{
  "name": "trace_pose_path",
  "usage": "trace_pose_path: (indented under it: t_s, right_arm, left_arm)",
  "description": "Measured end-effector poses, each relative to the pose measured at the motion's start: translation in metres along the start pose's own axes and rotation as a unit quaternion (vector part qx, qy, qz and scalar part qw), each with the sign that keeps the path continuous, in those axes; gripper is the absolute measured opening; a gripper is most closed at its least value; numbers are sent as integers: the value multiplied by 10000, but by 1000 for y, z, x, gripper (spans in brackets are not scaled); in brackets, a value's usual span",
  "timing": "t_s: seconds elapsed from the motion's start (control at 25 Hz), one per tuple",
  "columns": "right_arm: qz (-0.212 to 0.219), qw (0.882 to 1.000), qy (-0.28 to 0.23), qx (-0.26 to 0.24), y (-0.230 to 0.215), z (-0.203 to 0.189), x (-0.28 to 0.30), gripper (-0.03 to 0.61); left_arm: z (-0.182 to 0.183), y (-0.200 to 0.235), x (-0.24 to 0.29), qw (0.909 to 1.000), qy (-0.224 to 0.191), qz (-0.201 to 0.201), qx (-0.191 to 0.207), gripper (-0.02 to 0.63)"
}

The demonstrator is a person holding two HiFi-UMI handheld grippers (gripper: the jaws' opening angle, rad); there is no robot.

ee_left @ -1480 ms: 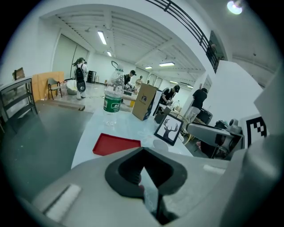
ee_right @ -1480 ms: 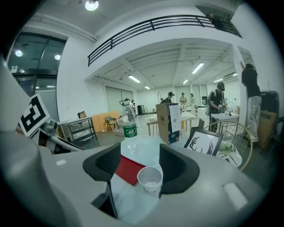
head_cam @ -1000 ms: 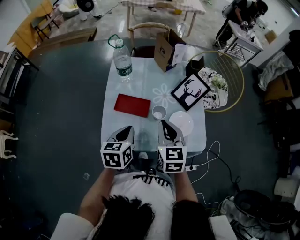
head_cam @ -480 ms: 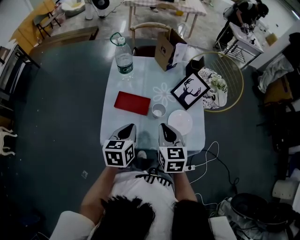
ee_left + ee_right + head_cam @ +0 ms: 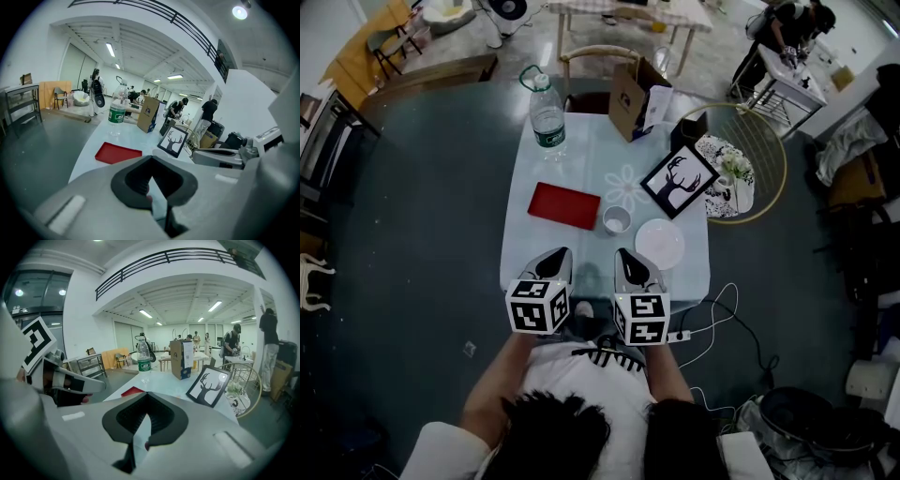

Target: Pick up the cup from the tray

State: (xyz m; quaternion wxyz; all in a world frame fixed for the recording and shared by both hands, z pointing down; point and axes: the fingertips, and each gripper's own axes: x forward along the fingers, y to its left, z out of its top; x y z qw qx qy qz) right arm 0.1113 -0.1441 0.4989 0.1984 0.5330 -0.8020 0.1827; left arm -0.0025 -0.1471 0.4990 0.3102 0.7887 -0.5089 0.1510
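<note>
The left gripper [image 5: 557, 255] and right gripper [image 5: 625, 255] — 2 pairs of jaws pressed together, empty — hover at the table [image 5: 581, 159] edge, and the cup [image 5: 617, 219] stands just beside the red tray [image 5: 565, 206].

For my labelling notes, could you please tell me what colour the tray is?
Plain red; the tray shows best in the head view.
</note>
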Motion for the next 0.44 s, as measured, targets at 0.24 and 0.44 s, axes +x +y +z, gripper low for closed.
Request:
trace_pose_path:
  t_s: [0.24,0.44]
  right_arm:
    - [-16,10000,57,-21,0,-5,0,25]
    - [-70,10000,57,-15,-3,-6,1,25]
  left_arm:
    - [-3,3,-1,10000,20,26,-10,0]
    - [-6,4,-1,10000,62,19,19,0]
